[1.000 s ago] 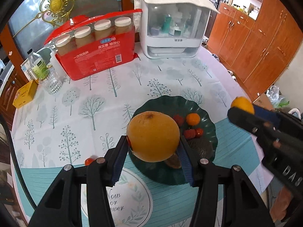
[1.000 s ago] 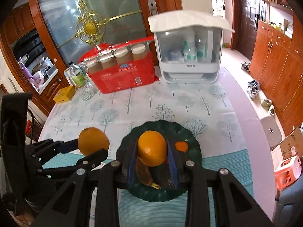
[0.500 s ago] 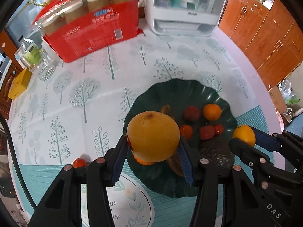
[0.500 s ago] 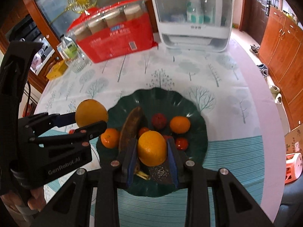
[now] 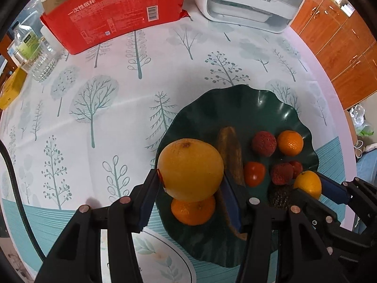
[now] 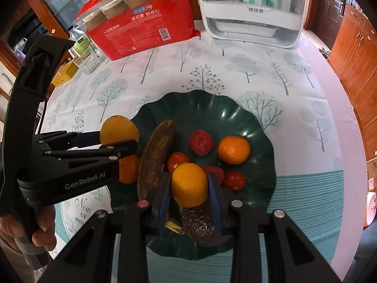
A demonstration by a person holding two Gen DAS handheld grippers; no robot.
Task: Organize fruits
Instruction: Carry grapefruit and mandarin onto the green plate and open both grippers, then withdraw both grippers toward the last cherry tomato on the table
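Note:
My left gripper point(image 5: 190, 176) is shut on a large yellow-orange fruit point(image 5: 188, 165), held just above the left side of the dark green wavy plate point(image 5: 247, 108). My right gripper point(image 6: 188, 178) is shut on a smaller orange point(image 6: 189, 186) over the plate's near side. On the plate lie a brown banana point(image 6: 156, 158), a red lychee point(image 6: 200, 142), a tangerine point(image 6: 233, 149), small tomatoes point(image 6: 234, 180), a dark speckled fruit point(image 6: 200, 222) and another tangerine point(image 5: 193, 210), which sits under the large fruit. Each gripper also shows at the edge of the other's view.
A red pack of paper cups point(image 5: 117, 7) and a white cabinet-like appliance point(image 5: 247, 2) stand at the back of the tree-print tablecloth. A water bottle point(image 5: 35, 52) and a yellow box point(image 5: 10, 89) sit at the far left. A round placemat point(image 5: 160, 259) lies near the plate.
Both grippers have come down toward the plate with their fruit and tilted further downward. The plate and its fruit now look much larger. Neither grip has changed.

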